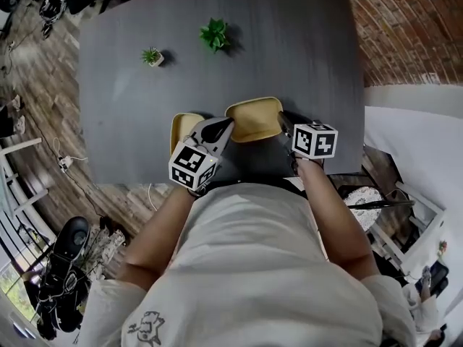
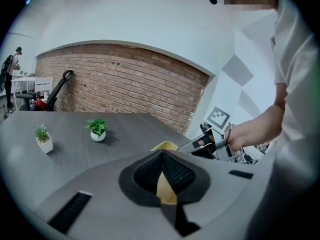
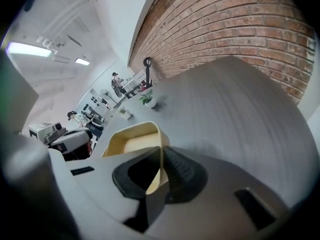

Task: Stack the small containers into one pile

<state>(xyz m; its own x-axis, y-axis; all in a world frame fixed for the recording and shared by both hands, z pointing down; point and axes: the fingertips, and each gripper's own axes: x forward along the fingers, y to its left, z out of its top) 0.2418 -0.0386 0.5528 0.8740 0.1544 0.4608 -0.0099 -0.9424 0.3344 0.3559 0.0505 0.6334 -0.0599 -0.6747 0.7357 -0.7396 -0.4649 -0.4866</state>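
Both grippers clamp thin walls of the yellow container (image 1: 253, 120), left gripper (image 1: 220, 129) at nine o'clock, right gripper (image 1: 284, 125) at three, so uneven lifting could twist it loose.

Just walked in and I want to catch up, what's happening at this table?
A person holds a gripper in each hand over a grey table. The right tongs are shut on the wall of one yellow container; the left tongs pinch a yellow wall too. A second container sits beside it, so nothing is stacked yet.

A small plant (image 1: 152, 56) stands beside a leafier plant (image 1: 214, 35) on the table (image 1: 304, 56).
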